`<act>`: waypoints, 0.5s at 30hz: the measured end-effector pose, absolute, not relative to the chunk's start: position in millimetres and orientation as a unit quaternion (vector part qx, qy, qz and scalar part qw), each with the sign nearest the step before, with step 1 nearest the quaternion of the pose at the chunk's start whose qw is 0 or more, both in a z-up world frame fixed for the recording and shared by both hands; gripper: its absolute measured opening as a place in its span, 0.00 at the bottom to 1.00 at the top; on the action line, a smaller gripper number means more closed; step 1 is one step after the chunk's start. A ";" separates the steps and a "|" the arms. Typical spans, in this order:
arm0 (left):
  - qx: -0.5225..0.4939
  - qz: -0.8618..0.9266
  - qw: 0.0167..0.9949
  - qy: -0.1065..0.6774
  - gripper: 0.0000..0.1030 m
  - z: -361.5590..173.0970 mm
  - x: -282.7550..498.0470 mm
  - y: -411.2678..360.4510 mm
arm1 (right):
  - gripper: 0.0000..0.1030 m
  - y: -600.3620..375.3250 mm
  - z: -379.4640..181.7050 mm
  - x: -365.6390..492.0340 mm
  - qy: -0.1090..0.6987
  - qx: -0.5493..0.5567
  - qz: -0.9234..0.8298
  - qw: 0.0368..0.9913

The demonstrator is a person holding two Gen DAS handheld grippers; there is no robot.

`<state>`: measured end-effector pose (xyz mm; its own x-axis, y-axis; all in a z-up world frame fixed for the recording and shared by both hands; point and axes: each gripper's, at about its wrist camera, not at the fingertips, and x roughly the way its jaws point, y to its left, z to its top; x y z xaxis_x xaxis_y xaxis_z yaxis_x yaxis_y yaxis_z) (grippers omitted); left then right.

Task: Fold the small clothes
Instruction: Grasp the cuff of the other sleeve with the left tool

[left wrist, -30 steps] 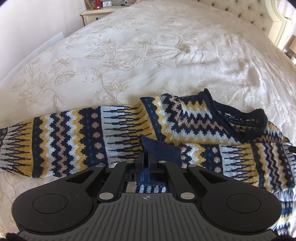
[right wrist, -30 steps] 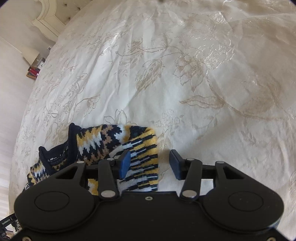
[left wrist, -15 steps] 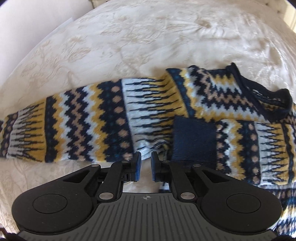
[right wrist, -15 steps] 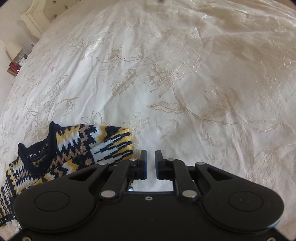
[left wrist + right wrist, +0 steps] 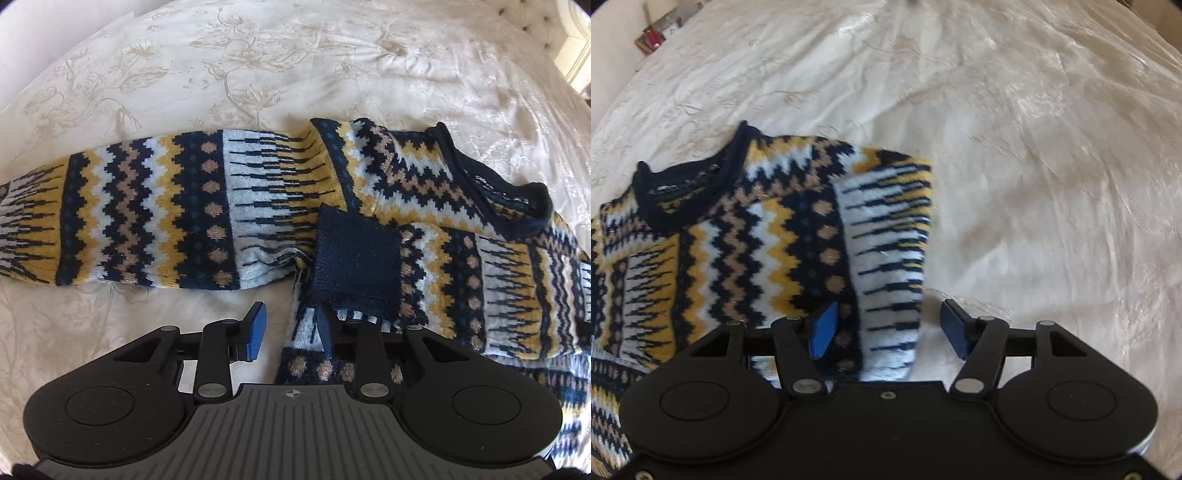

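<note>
Where gripper [image 5: 888, 328] opens: sweater [image 5: 768, 236] beneath.

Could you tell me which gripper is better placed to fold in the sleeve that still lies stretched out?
Left: the left gripper sits just below the outstretched sleeve, jaws opening. The right gripper is at the opposite folded edge.

A knitted wool-like sweater [image 5: 258, 210], soft and matt with faint glittery thread in the tan dots, is seen on a cream bedspread [image 5: 258, 74] of satin-sheened cloth woven with a floral pattern. The cuff [image 5: 356, 269] is ribbed navy knit, as is the collar [image 5: 687, 192]. The left gripper [image 5: 291, 328] and right gripper [image 5: 888, 328] are formed of matt black plastic, fitted with blue pads [image 5: 256, 332] and bright metal pivot pins [image 5: 207, 389].
</note>
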<state>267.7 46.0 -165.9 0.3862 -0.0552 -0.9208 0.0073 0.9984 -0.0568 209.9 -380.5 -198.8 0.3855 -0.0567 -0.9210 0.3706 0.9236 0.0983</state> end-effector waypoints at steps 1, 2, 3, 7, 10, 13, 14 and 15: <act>-0.021 -0.017 0.833 0.552 0.29 -164.7 265.9 47.0 | 0.68 -387.4 -202.8 205.8 0.539 0.161 -0.137 0.815; -0.022 -0.015 0.834 0.551 0.29 -163.3 264.1 48.6 | 0.68 -392.7 -204.2 202.8 0.538 0.176 -0.144 0.812; -0.023 -0.013 0.835 0.549 0.29 -161.9 262.2 50.7 | 0.68 -396.0 -203.5 200.6 0.537 0.184 -0.149 0.810; -0.032 0.000 0.838 0.545 0.30 -156.4 253.1 63.3 | 0.73 -391.6 -188.7 192.9 0.529 0.172 -0.160 0.816; -0.051 0.005 0.837 0.546 0.30 -153.1 245.4 77.2 | 0.84 -382.0 -172.7 181.2 0.514 0.180 -0.147 0.826; -0.076 0.015 0.835 0.545 0.33 -150.1 236.3 95.5 | 0.89 -365.1 -159.0 171.8 0.499 0.180 -0.125 0.838; -0.084 0.018 0.834 0.544 0.35 -149.3 233.2 102.1 | 0.90 -357.8 -156.0 169.3 0.497 0.178 -0.117 0.841; -0.091 0.021 0.834 0.544 0.41 -148.7 230.2 109.1 | 0.93 -349.5 -153.4 166.3 0.495 0.176 -0.108 0.844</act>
